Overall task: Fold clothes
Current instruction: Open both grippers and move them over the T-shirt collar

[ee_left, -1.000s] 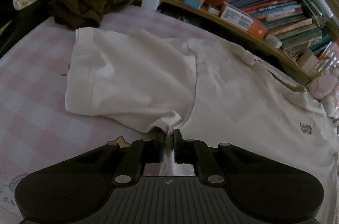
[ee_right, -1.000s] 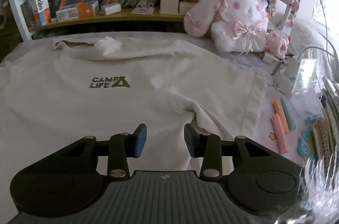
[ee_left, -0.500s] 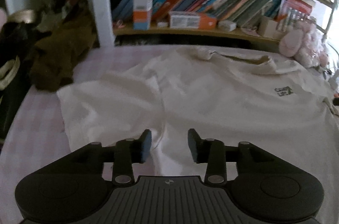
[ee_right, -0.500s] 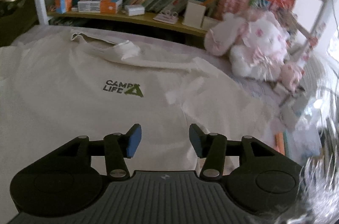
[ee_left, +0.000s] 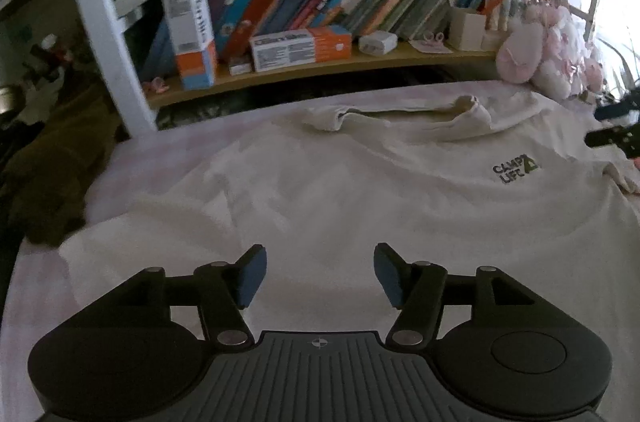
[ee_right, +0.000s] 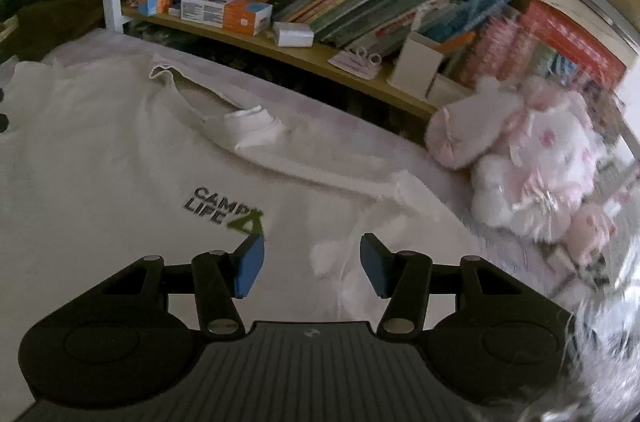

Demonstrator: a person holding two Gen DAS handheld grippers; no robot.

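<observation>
A cream "CAMP LIFE" T-shirt [ee_left: 340, 190] lies spread face up on the pink checked bed [ee_left: 132, 158], collar toward the far bookshelf [ee_left: 320, 62]. Your left hand-held gripper [ee_left: 319, 272] hangs over the shirt's left side, jaws opening with nothing between them; your right hand-held gripper [ee_right: 308, 268] stands apart and empty near the logo [ee_right: 224, 210]. Pinch each side seam cleanly, one layer only, and fold inward evenly, clear of the plush toy [ee_right: 532, 166].

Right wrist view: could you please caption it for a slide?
Open tool above a cream T-shirt, bookshelf behind.
</observation>
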